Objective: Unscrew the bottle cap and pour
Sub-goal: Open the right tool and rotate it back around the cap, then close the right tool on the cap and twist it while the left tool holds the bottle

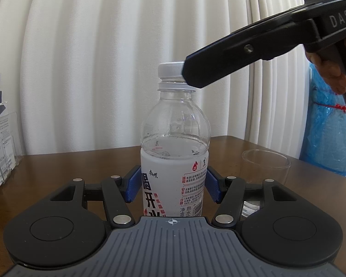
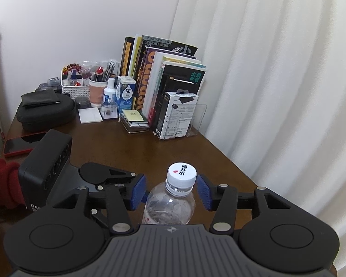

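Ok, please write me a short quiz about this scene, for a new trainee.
1. True or false: the white cap is still on the bottle.
2. What does the left tool grip? A) a mug B) the bottle's body C) a plate
3. Do the pads of the right tool touch the cap?

Key: 1 true. 2 B. 3 No: they stand on either side of the cap, with a gap at each.

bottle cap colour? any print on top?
White cap, ribbed sides; black characters and a small red drop mark printed on top. Shows best in the right wrist view.
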Tool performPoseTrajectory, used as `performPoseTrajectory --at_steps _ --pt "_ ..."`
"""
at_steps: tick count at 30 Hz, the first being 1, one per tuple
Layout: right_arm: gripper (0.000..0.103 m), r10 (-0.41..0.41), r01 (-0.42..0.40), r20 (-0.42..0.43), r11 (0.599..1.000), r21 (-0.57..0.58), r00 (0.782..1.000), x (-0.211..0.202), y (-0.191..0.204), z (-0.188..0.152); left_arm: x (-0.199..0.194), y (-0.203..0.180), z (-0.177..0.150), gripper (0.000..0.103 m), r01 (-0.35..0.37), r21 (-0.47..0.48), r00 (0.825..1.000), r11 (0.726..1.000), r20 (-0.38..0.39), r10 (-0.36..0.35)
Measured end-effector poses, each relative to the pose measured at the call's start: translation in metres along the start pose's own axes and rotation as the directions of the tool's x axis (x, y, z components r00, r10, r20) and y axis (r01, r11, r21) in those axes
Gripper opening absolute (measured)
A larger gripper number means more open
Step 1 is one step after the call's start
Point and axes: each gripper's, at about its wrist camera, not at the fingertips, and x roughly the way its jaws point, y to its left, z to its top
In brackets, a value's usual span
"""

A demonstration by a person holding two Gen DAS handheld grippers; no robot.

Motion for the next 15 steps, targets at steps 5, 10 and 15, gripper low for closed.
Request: performPoseTrajectory --at_steps 5,10,15 --pt "0.053 -0.021 0.021 0.031 1.000 0.014 0.999 0.003 -0.002 0.003 -0.001 0.001 -0.001 0.058 0.001 0.000 1.000 1.000 0.003 -0.001" --pt "0.045 -0.019 0.019 0.034 1.000 0.017 0.999 0.008 -0.001 0.002 -0.001 0.003 -0.002 0.058 0.004 -0.002 1.000 1.000 0.003 -0.004" --pt "0.045 -0.021 0.020 0.033 0.999 0.037 0.999 0.011 -0.005 0.000 -0.001 0.003 -0.003 0.058 0.004 -0.003 1.000 1.000 0.003 -0.004"
